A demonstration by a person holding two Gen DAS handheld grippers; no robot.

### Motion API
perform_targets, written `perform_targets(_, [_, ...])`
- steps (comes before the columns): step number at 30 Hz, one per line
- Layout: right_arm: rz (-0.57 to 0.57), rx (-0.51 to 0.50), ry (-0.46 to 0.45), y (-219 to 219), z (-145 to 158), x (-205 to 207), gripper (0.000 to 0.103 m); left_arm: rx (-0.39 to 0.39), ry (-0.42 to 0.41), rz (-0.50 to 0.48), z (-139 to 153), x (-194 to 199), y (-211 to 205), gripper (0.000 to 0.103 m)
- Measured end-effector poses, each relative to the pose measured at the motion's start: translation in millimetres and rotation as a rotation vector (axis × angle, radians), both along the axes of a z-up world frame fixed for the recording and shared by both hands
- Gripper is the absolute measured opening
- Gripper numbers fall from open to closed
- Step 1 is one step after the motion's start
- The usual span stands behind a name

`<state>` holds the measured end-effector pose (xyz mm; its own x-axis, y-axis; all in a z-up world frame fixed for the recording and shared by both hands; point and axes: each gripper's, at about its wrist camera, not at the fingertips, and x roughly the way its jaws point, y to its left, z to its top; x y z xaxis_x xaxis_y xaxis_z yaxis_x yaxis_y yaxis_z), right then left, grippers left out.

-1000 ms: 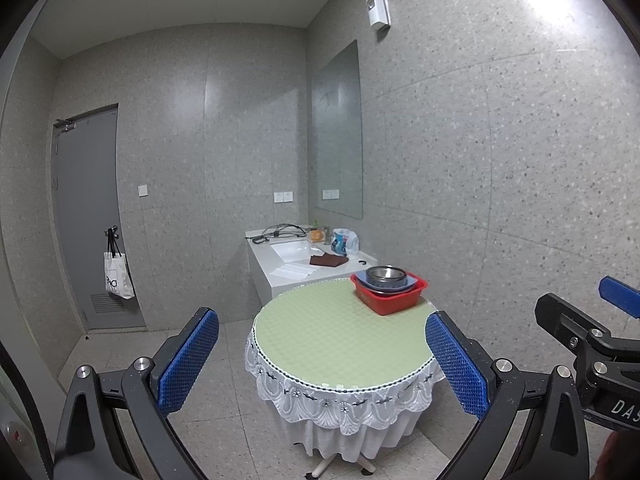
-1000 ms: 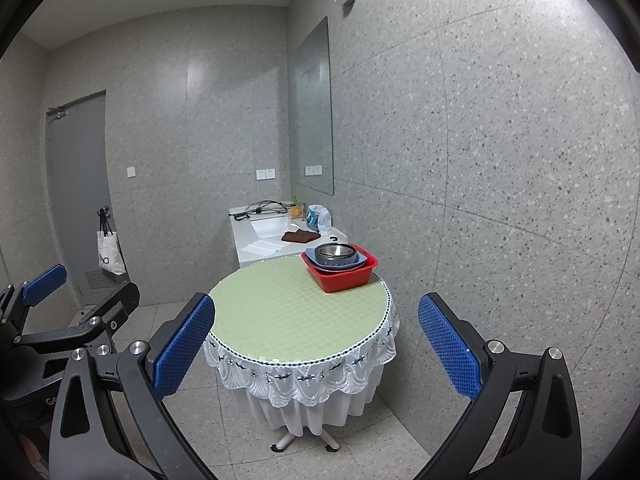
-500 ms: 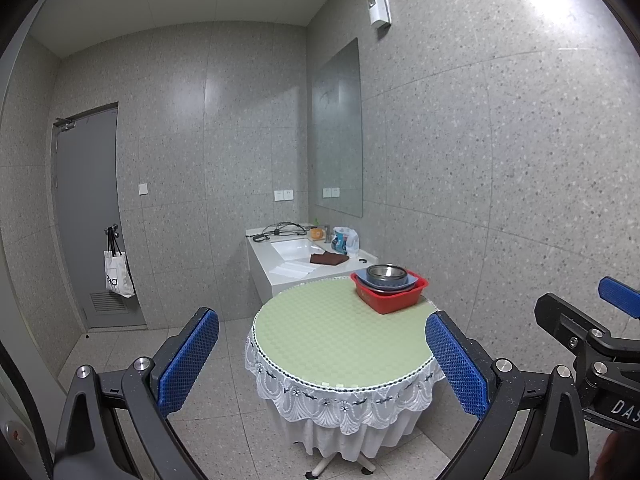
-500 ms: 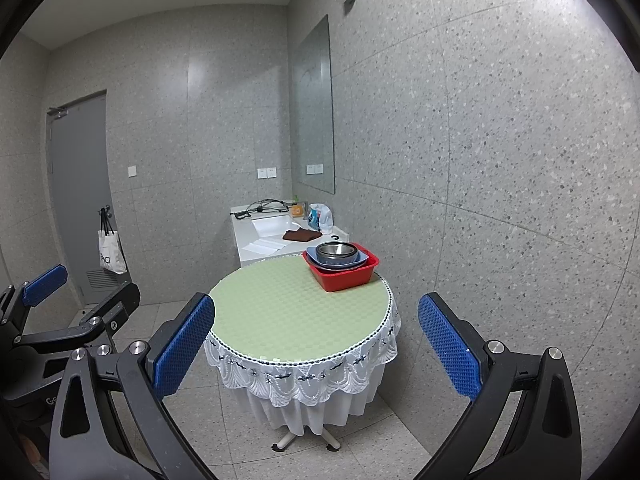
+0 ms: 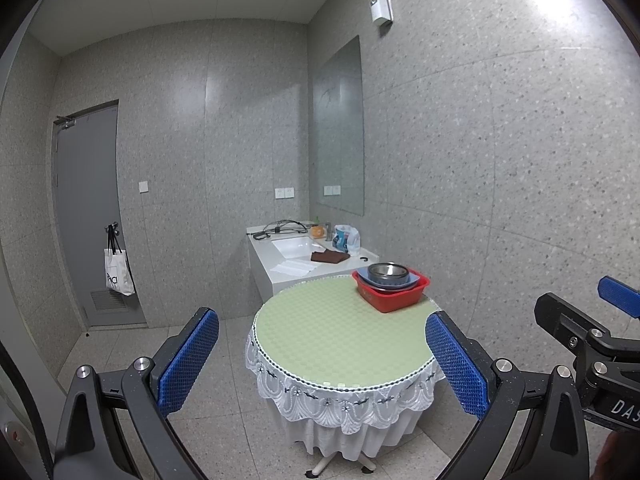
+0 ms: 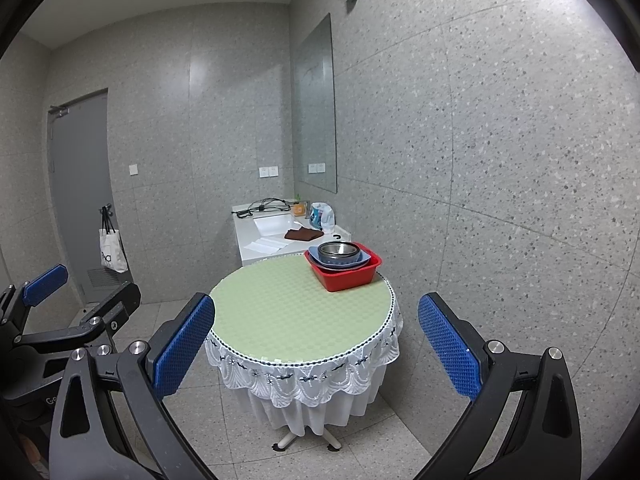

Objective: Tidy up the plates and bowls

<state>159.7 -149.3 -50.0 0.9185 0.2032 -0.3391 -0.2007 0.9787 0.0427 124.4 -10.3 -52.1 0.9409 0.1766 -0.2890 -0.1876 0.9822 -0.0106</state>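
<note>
Two grippers: both are held in the air, well short of the table and pointed toward it.
Left gripper (image 5: 322,354): its blue-padded fingers (image 5: 188,358) are spread wide apart and nothing is held between them.
Right gripper (image 6: 316,344): its fingers (image 6: 448,346) are likewise spread wide and nothing is gripped.
Table (image 6: 280,308): a round top is covered by a pale green mat and skirted with a white lace cloth; it is set close to the speckled wall.
Red basin (image 6: 346,274): it is placed on the table's far right edge, near the wall.
Blue dish (image 6: 356,262): it is nested inside the red basin.
Metal bowl (image 6: 338,251): it is seated in the blue dish, upright, on top of the stack.
Sink counter (image 5: 296,264): it is seen behind the table, with a brown cloth (image 5: 329,257) lying on it.
Door (image 5: 88,208): a white bag (image 5: 117,274) is hung from its handle.
</note>
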Motion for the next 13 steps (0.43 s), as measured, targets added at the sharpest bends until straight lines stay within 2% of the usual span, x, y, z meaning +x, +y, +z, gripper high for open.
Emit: perform_targets(13, [-0.002,-0.006,0.009,10.3,-5.1,15.7,0.103,-0.010,0.010,-0.009,-3.5,21.3,15.4,0.102])
